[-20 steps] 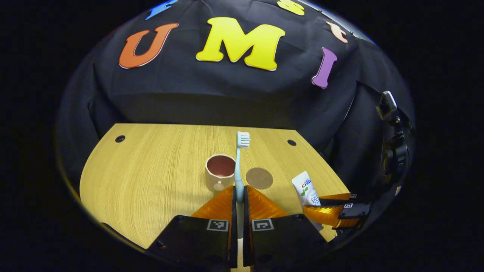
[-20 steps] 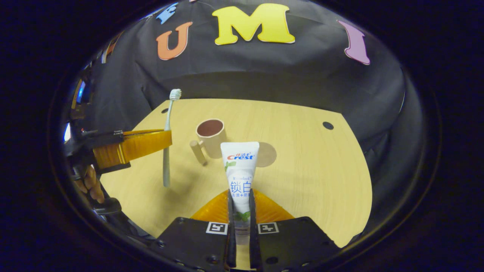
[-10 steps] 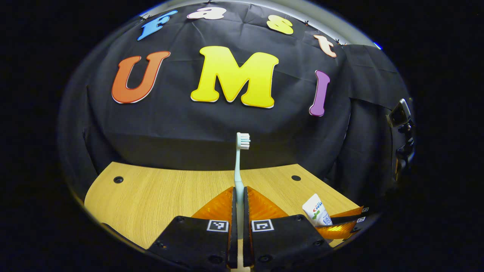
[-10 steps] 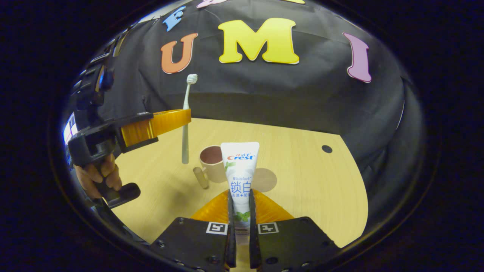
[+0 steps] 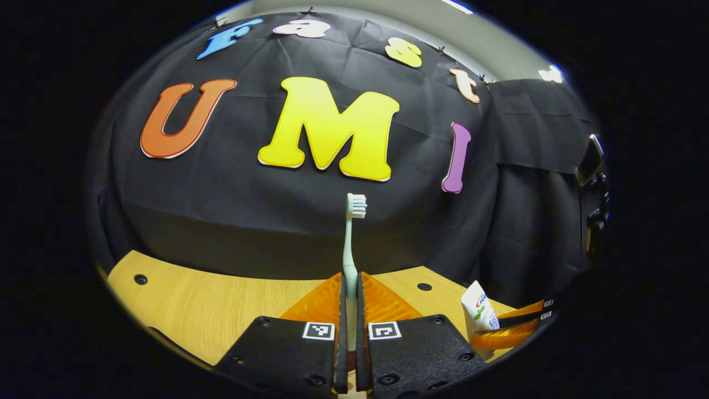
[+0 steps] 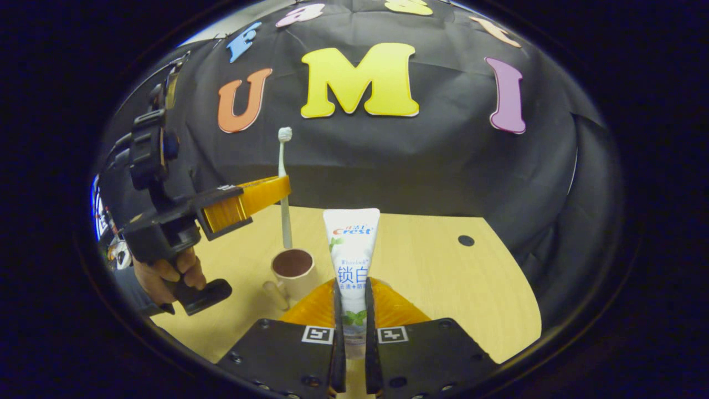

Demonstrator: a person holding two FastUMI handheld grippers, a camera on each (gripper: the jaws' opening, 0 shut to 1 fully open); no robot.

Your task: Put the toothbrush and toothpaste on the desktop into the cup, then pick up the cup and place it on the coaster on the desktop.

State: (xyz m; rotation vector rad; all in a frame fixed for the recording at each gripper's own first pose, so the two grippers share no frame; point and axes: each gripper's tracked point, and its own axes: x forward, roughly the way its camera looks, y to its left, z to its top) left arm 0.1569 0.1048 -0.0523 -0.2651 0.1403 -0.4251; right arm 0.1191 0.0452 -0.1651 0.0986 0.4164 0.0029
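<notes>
Left claw [image 6: 279,188] clamped on toothbrush [image 6: 283,183], handle end hanging just above cup [image 6: 292,270]. Keep it vertical, lower, release. Right claw [image 6: 351,310] clamped on toothpaste [image 6: 351,249], waiting.

Toothpaste tube [image 6: 353,249] is clamped upright betw. the right hand-held gripper [image 6: 352,310] fingers. Toothbrush [image 6: 284,188] is held vertical by the left hand-held gripper [image 6: 274,191], bristles up, handle end just above the cup [image 6: 292,271] on the tabletop [image 6: 443,288].

Matt wood-grain desktop [image 6: 443,277], glossy plastic toothpaste [image 6: 352,244] tube, smooth plastic toothbrush [image 5: 349,249], matt cup [image 6: 293,271]
</notes>
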